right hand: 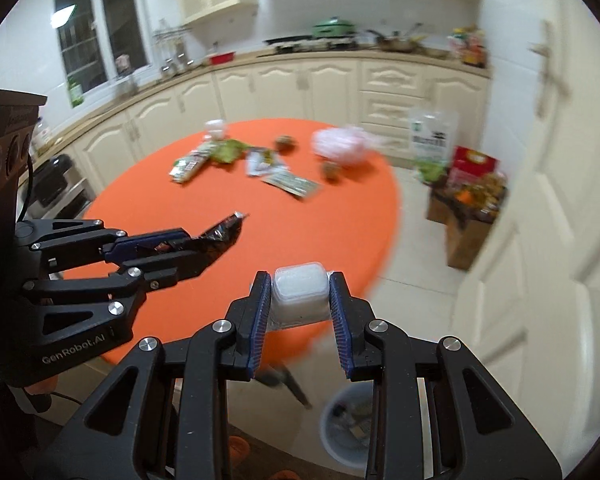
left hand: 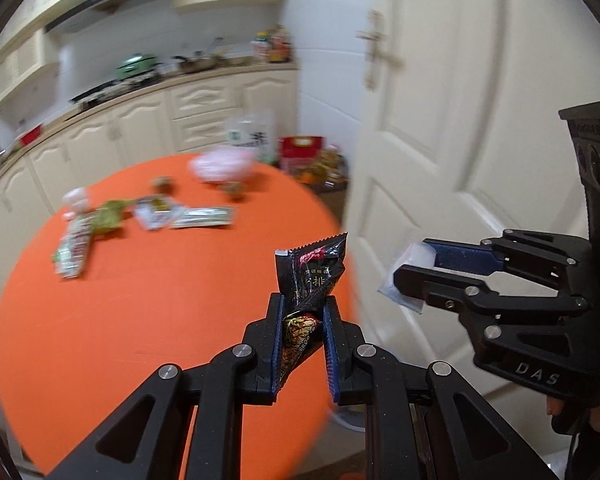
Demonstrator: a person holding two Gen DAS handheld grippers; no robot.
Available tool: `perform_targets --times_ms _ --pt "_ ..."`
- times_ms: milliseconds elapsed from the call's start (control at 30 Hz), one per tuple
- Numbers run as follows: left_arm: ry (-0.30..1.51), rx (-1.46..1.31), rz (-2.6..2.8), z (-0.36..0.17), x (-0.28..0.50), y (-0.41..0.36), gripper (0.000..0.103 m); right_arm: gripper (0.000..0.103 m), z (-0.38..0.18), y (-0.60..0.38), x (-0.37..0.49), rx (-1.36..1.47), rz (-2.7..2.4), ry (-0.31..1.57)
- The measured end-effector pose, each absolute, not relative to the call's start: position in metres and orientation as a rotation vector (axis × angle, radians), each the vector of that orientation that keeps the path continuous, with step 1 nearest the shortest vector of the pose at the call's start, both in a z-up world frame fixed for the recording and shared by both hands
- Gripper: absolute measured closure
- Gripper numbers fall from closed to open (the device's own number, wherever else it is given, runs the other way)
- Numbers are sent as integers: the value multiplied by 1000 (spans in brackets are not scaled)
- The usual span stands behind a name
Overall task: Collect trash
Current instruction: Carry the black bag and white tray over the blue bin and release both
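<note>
A black snack wrapper [left hand: 312, 268] stands up between the pads of my left gripper [left hand: 303, 300], which is shut on it over the near edge of the round orange table [left hand: 160, 300]. From the right wrist view the same wrapper [right hand: 224, 230] pokes out of the left gripper [right hand: 204, 246]. My right gripper [right hand: 299, 280] is shut on a small white plastic tub [right hand: 300, 292], pressed on both sides, just past the table's rim [right hand: 260, 220]. In the left wrist view the right gripper [left hand: 410, 258] holds that tub [left hand: 420, 255] in front of the door.
A pale trash bin [right hand: 348, 428] with scraps inside stands on the floor below the right gripper. Several wrappers [right hand: 292, 184] and a pink bag [right hand: 340, 146] lie on the far half of the table. A white door [left hand: 440, 120] is close on the right, with boxes [right hand: 468, 200] on the floor.
</note>
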State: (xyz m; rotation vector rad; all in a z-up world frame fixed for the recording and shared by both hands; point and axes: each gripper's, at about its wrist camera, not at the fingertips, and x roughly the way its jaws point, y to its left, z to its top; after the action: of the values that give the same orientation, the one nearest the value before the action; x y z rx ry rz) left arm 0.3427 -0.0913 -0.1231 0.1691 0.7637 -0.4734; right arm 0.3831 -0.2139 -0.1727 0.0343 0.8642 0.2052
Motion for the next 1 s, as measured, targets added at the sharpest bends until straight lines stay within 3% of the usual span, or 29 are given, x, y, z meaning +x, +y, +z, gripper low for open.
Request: perform_targets --times_ms 267,800,1000 --pt "845 273 -616 -162 330 -194 89 75 -215 -294 332 104 62 937" --pt "1184 406 -627 -324 409 -297 88 76 -389 -367 347 307 33 1198" --pt "1246 417 -623 -357 442 -312 78 78 -429 -375 352 342 35 1258"
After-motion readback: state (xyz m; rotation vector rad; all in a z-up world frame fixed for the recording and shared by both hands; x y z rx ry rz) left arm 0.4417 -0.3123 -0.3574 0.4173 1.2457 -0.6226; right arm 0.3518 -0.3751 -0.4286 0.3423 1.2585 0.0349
